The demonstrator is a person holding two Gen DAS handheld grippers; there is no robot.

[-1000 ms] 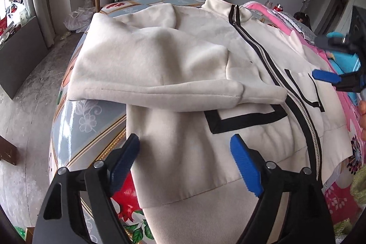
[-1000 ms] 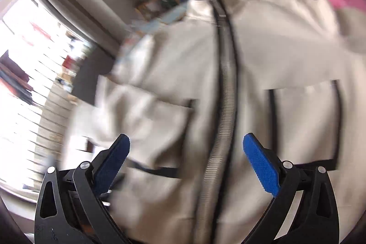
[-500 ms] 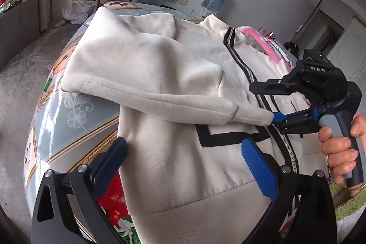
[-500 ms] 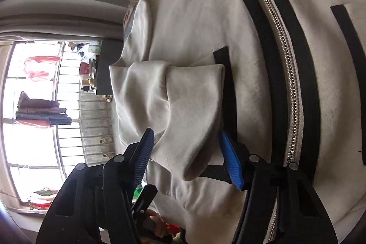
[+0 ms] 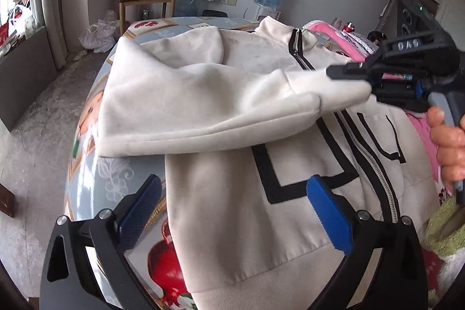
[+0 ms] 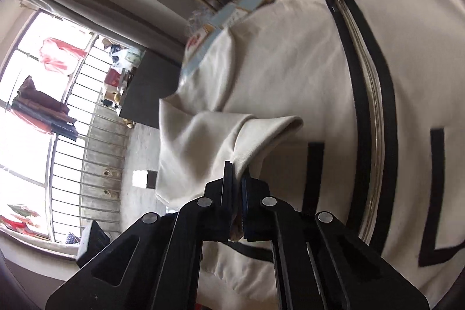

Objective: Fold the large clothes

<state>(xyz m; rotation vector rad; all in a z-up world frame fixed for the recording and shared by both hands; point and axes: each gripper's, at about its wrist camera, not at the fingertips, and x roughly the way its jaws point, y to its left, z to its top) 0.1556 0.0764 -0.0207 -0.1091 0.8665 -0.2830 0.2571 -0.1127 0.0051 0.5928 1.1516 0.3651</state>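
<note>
Cream fleece jacket is lying zipped across the patterned desk while the right gripper, wide apart a second ago, is now clenching the sleeve cuff for folding, the left gripper hovering released.

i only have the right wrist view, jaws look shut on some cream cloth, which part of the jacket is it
Observer: It is the sleeve cuff, pinched by the right gripper and lifted clear of the jacket front.
Operator: where's my left gripper, cant see it
Observer: The left gripper hangs wide open over the hem end of the jacket, holding nothing.
Operator: anything beside the jacket on the far side
Observer: A pink cloth lies past the collar, towards the right of the left wrist view.
</note>
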